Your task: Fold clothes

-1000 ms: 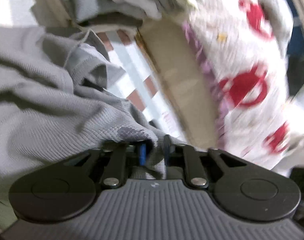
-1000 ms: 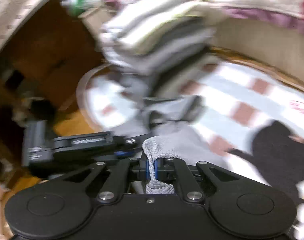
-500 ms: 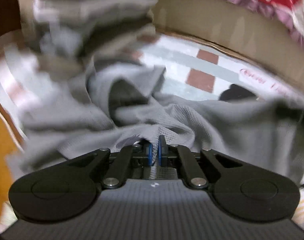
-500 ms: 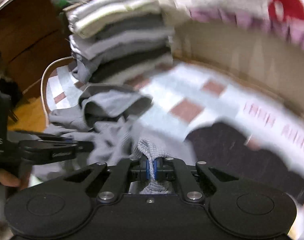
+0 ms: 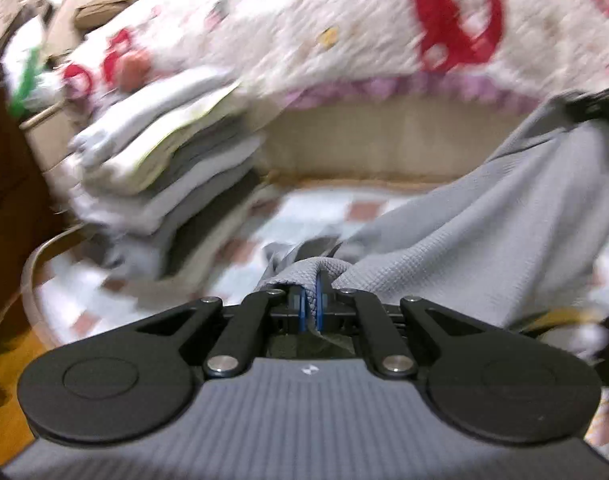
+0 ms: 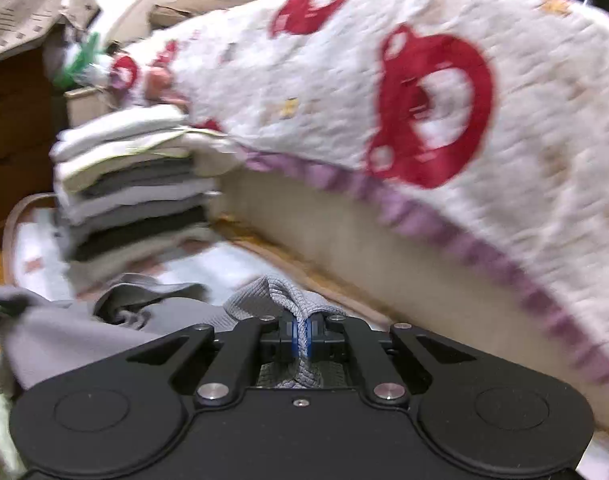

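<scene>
**Grey waffle-knit garment held up between two grippers**

Grey waffle-knit fabric is hanging stretched between both hand-held tools above a checked mat (image 5: 344, 208). The left gripper (image 5: 313, 307) is pinching a bunched edge of the grey garment (image 5: 484, 240) between its blue pads, jaws closed on the cloth. The right gripper (image 6: 302, 334) is likewise clamping a ribbed fold of the same garment (image 6: 104, 332), jaws together on it. In the left wrist view the cloth is running up and to the right toward the other tool (image 5: 596, 104), so the piece is lifted and spread rather than lying flat; its lower part is sagging onto the mat. A stack of folded clothes (image 6: 132, 200) is standing at the back left, beside a cushion edge draped with a red-and-white quilt (image 6: 384, 92). Both views are motion-blurred.

Judged step: opening the garment out between two held points, as preparation for laying or creasing it. The next move probably calls for keeping both grips firm and the span taut while lowering the cloth flat onto the bare part of the mat, near the stack.
</scene>
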`<state>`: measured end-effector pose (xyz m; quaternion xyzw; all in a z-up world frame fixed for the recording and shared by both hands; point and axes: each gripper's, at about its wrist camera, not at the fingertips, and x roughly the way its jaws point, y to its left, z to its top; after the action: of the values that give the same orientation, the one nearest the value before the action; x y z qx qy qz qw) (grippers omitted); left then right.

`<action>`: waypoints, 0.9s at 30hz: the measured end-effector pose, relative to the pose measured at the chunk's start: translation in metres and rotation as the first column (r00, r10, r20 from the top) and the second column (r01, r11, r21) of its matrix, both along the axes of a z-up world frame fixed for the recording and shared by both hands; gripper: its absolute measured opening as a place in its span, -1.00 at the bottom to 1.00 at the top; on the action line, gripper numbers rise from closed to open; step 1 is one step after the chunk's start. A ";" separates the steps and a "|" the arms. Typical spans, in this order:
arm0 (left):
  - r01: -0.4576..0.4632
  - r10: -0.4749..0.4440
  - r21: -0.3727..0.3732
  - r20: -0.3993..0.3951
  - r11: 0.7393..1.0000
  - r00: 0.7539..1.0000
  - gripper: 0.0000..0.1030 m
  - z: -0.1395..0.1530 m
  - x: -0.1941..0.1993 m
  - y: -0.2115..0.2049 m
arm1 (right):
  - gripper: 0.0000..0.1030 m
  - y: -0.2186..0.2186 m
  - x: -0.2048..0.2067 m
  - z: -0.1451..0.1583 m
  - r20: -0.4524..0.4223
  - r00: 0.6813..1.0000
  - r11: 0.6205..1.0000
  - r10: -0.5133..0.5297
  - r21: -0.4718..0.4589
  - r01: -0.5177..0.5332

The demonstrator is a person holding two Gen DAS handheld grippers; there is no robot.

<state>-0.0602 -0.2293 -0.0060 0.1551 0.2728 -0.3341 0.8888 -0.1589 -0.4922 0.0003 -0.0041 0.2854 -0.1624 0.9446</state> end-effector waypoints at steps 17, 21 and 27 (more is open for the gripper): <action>0.072 -0.041 0.169 -0.177 0.983 0.983 -0.13 -0.110 -0.003 0.005 | 0.13 -0.079 -0.081 -0.119 -0.075 0.997 0.956 0.033 0.294 -0.010; 0.096 -0.062 0.219 -0.156 0.971 0.986 0.03 -0.127 0.017 0.005 | 0.13 -0.038 -0.084 -0.154 -0.159 0.963 0.921 0.219 0.359 -0.150; 0.148 -0.099 0.316 -0.164 0.937 0.982 0.14 -0.167 0.034 -0.019 | 0.14 0.013 -0.073 -0.192 -0.275 0.884 0.874 0.378 0.422 -0.242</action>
<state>-0.0266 -0.2481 -0.1725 0.2924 0.3780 -0.3499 0.8057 -0.2319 -0.4797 -0.1916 0.1016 0.4695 0.0549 0.8753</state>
